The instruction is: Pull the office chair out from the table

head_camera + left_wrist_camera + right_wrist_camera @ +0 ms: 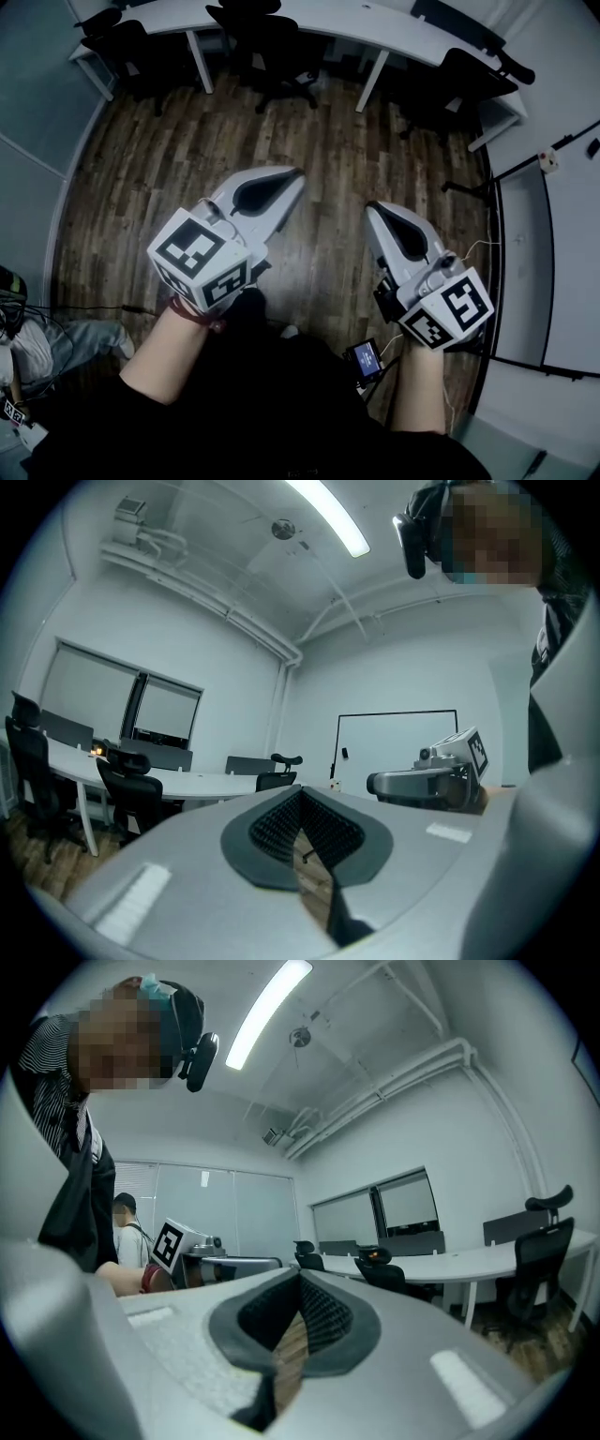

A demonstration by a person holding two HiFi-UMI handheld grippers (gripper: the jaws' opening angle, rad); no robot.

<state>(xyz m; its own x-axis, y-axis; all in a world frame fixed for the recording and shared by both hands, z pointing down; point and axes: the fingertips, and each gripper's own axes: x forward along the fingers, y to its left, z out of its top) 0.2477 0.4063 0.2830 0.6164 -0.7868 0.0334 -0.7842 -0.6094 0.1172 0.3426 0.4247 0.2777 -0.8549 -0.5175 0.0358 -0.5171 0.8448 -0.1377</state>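
Several black office chairs stand tucked against the long curved white table (375,26) at the far end of the wood floor: one in the middle (269,45), one at the left (127,42), one at the right (452,82). My left gripper (296,175) and right gripper (371,207) hover side by side over bare floor, well short of the chairs, pointing toward them. Both are shut with nothing between the jaws. In the left gripper view, chairs (133,794) line the table (192,782) beyond the left gripper (301,792). The right gripper view shows a chair (382,1275) past the right gripper (298,1279).
A whiteboard (555,272) stands along the right wall. A person (33,342) sits low at the left with cables on the floor. A small screen device (366,357) hangs by my right hand. Wood floor (328,141) stretches between me and the chairs.
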